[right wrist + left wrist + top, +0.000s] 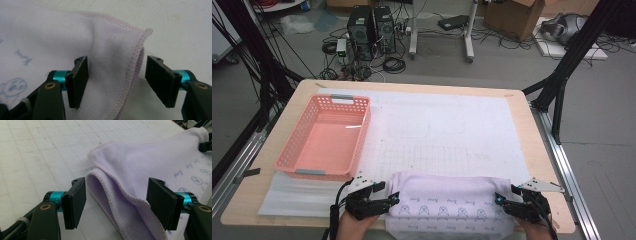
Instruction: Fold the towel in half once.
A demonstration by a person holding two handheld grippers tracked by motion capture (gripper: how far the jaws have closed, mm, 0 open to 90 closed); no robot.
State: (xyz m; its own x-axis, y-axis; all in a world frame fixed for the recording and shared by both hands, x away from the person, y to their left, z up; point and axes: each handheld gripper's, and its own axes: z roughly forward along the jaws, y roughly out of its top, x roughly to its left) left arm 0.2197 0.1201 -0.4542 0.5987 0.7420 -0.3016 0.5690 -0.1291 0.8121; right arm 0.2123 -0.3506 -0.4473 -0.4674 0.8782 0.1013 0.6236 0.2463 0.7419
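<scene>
- Folding work on the towel, and both tools sit at the near edge of the table, one at each end of the cloth.
- Left gripper is released, jaws standing wide; its own view has the towel's folded, stitched edge lying between the pads, neither pad pressing on it.
- Right gripper, same story: jaws parted, the doubled hem of the towel's other end sitting in the gap, one pad over the cloth, the other off the towel's edge over bare table.
- Judgement call: to do this well, each gripper should take both layers at its corner before closing, and the two should bite evenly so the fold stays square.
- Risk, as I read it: pinching just the top layer would let the lower one drag.
- Towel itself lies flat, printed side up, lavender, spanning between the two grippers.
- Beyond the towel, to its far left, the pink basket stands empty, well apart from the cloth.
</scene>
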